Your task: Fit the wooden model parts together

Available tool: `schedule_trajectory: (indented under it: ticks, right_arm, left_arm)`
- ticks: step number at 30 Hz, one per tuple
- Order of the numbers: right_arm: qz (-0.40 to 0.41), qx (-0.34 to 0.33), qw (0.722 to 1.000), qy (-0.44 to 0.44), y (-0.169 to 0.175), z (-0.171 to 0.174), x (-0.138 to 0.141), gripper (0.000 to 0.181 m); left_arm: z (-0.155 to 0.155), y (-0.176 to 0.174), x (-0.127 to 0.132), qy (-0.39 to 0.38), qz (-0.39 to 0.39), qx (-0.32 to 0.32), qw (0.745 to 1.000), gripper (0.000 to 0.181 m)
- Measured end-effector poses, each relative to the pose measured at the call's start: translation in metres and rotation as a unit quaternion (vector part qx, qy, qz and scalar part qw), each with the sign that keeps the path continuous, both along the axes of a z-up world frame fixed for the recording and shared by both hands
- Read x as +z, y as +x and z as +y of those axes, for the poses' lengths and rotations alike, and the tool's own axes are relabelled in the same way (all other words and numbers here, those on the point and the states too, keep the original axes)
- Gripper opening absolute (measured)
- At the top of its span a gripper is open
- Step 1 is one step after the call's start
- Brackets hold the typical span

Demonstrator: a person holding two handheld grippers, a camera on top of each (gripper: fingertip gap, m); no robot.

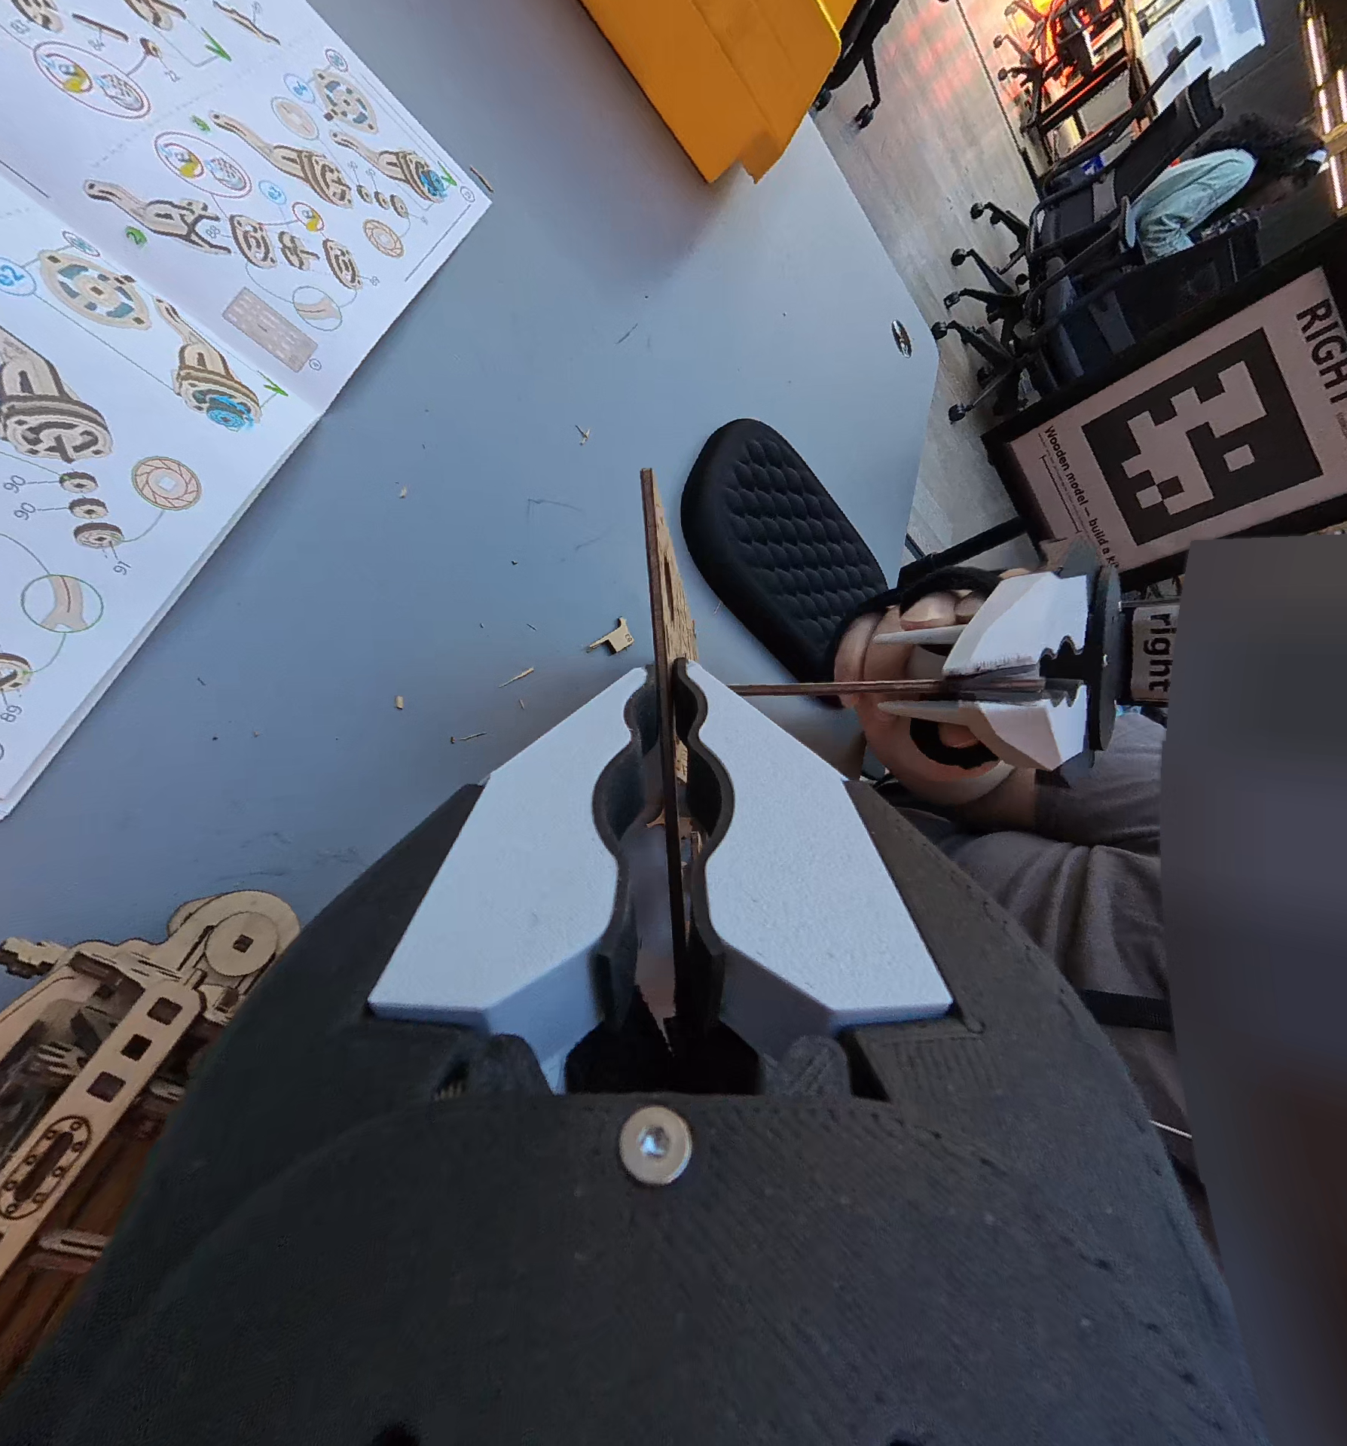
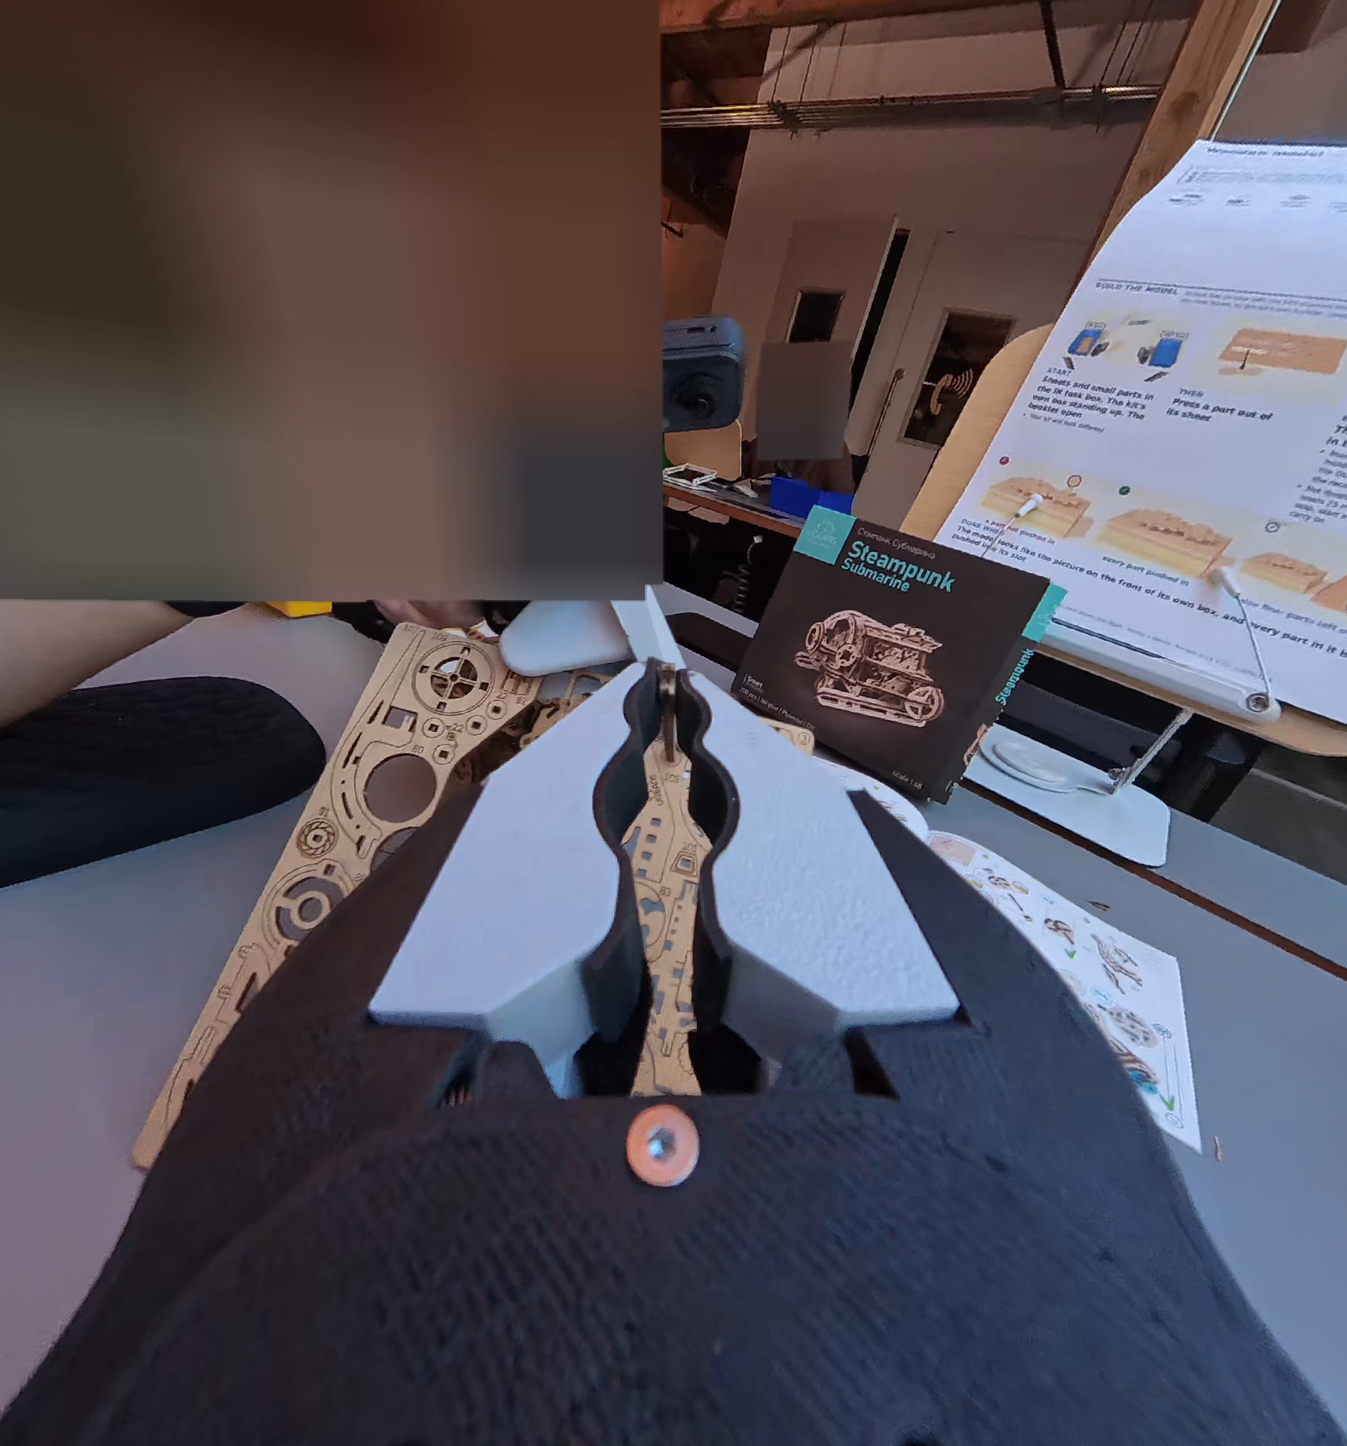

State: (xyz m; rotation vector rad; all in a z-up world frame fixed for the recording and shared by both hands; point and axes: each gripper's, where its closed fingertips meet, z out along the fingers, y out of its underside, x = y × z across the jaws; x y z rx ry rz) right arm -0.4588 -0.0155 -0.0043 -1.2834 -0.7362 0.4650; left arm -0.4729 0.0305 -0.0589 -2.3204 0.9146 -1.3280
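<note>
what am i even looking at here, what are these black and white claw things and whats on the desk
These are two hand-held grippers, each with a camera looking along its fingers; a person works them.

The left gripper, in its own view, is shut on a thin wooden part sheet seen edge-on. Farther off there is the right gripper, shut on a thin dark stick.

On the grey table lie an open white instruction booklet, a part-built wooden model, a black padded rest and wood scraps.

The right view shows a flat laser-cut wooden sheet and the dark kit box.
</note>
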Motion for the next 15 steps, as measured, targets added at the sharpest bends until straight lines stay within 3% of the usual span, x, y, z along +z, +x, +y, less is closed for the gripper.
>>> schedule_trajectory:
  ticks: [7,11,15]
  right_arm:
    - [0.091,0.065,0.988,-0.103,0.025,0.013,-0.008,0.001]
    - [0.060,0.038,0.994,-0.085,0.017,0.003,-0.019,0.002]
    - [0.038,0.056,0.990,-0.120,0.017,0.005,-0.016,0.005]
  left_arm:
    - [-0.001,0.000,0.003,0.002,0.002,0.002,1.000,0.002]
    - [0.002,-0.004,0.002,0.001,0.004,0.008,1.000,0.001]
    - [0.000,-0.003,0.004,-0.005,-0.004,0.002,1.000,0.001]
